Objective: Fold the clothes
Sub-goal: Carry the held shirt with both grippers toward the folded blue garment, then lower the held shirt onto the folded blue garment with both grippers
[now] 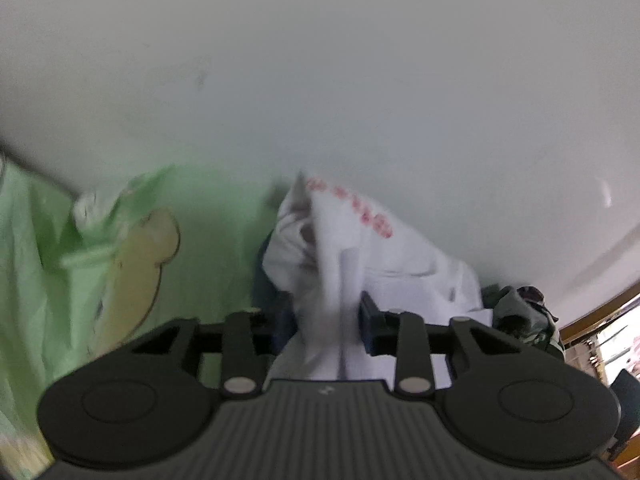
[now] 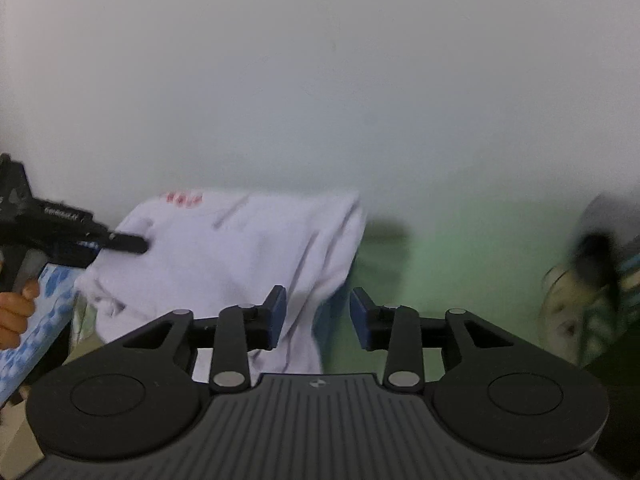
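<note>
A white garment with red print rises in a bunch over the green sheet. My left gripper is shut on a thick fold of it; cloth fills the whole gap and hides the left pad. In the right wrist view the same white garment hangs spread out, and the left gripper grips its upper left corner. My right gripper stands open below the garment's lower right edge. The hem hangs just beside its left pad, and the right pad is bare.
The green sheet has a tan cartoon bear. Dark crumpled clothes lie to the right, blurred in the right wrist view. A white wall fills the background. A hand and blue-patterned cloth are at the left; wooden furniture is far right.
</note>
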Demonstrator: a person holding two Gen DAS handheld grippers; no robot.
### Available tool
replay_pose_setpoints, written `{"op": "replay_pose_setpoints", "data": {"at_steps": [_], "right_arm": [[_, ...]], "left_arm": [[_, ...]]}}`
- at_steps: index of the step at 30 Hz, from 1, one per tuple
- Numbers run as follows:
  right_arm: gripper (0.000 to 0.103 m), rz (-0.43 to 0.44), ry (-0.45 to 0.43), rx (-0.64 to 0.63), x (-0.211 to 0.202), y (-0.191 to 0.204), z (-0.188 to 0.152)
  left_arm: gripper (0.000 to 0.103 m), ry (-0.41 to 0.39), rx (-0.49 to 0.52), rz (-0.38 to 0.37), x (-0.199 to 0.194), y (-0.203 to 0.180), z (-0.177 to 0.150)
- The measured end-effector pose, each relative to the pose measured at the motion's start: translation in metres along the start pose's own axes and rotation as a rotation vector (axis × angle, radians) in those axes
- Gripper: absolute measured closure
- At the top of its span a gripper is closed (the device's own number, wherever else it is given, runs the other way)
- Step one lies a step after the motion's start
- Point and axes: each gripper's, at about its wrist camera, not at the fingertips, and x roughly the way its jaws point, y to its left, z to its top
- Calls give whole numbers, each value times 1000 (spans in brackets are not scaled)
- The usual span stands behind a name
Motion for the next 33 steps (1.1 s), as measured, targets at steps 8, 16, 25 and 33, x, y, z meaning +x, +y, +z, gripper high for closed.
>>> {"op": "replay_pose_setpoints", "data": {"at_steps": [8, 16, 25, 33], "right_arm": [[65, -37, 4, -754, -11, 97, -52], [80, -109, 17, -868, 12, 105, -62], [94, 1, 8, -801, -21, 89, -41], [91, 6, 98, -904, 6, 83, -65]], "left_arm": [[29, -3, 513, 108, -52, -81, -41], [53, 111, 794, 280, -8, -97, -89], [91, 70, 675, 159, -45, -90, -83], [82, 152, 714, 244, -19, -74, -108]]}}
